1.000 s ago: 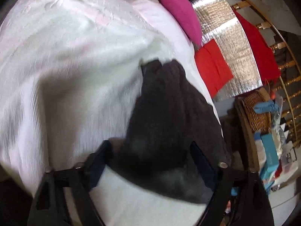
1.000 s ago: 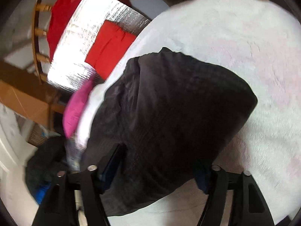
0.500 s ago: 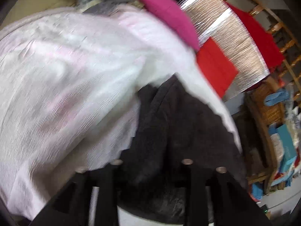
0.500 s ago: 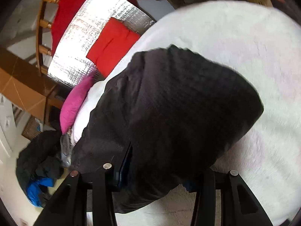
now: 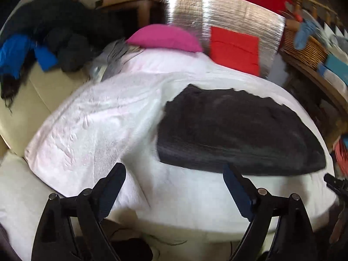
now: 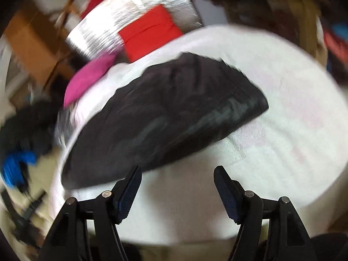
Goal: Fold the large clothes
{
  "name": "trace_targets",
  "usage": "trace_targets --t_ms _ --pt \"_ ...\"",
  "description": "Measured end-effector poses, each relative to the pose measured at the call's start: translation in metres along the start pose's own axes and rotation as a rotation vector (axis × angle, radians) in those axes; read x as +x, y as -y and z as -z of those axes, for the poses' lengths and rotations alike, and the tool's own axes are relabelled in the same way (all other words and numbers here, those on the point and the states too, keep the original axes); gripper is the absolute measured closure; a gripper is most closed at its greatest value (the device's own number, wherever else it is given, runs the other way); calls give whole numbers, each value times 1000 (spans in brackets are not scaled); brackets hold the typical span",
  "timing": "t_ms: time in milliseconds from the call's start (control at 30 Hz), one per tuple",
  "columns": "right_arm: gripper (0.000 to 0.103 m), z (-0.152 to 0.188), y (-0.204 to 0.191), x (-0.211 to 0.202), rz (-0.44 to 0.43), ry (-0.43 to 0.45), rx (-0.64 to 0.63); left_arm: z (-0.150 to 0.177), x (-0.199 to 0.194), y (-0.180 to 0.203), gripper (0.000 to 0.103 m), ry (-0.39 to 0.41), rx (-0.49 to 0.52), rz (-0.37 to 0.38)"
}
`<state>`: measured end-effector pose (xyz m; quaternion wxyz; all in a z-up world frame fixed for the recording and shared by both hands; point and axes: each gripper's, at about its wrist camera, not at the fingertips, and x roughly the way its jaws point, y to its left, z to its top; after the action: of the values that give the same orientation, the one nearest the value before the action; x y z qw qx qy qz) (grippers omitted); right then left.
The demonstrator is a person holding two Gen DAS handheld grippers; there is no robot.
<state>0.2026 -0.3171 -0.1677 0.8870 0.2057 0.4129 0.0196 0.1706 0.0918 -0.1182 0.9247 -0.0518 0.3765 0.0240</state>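
A dark grey garment lies folded into a flat slab on the white, faintly pink bed cover. The right wrist view shows the same garment left of centre. My left gripper hovers above the cover just short of the garment's near edge, its jaws opening wide with nothing between them. My right gripper hangs over bare cover beside the garment's near edge, its jaws also opening and holding nothing. The tip of the right gripper shows at the left wrist view's right edge.
A pink cushion, a red cushion and a silver foil panel stand at the bed's far end. A heap of dark and blue clothes lies far left. A wicker basket and shelves crowd the right side.
Both grippers closed on the dark garment, then let it go and drew back and up. The garment now lies flat on the cover. Both views have rolled toward level.
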Motion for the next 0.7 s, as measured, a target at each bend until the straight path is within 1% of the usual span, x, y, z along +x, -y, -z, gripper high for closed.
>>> trace_targets --t_ms 100,133,167,200,267,333,467,533,633,700 --pt "31 3 -29 -34 28 33 -110 -10 -28 28 12 38 44 -1" --pt "31 4 -42 -52 32 58 -148 -13 -41 39 12 69 70 -9" --pt "31 4 -51 -67 44 83 -182 -19 -47 49 12 98 87 -17" --pt "31 6 -62 -84 55 112 -217 -20 -65 56 11 139 107 -21" --pt "30 10 -78 -115 79 168 -272 -22 -89 67 8 195 128 -17" --pt "29 14 -94 -143 97 215 -314 -21 -114 72 8 250 129 -12" --pt "28 22 -119 -183 108 273 -333 -18 -164 79 2 360 130 -17" --pt "28 28 -127 -199 131 294 -341 -17 -179 82 2 394 130 -21" --pt "28 32 -130 -217 156 316 -342 -16 -196 87 1 411 133 -51" --pt "28 35 -130 -228 152 326 -339 -14 -204 89 1 420 140 -60"
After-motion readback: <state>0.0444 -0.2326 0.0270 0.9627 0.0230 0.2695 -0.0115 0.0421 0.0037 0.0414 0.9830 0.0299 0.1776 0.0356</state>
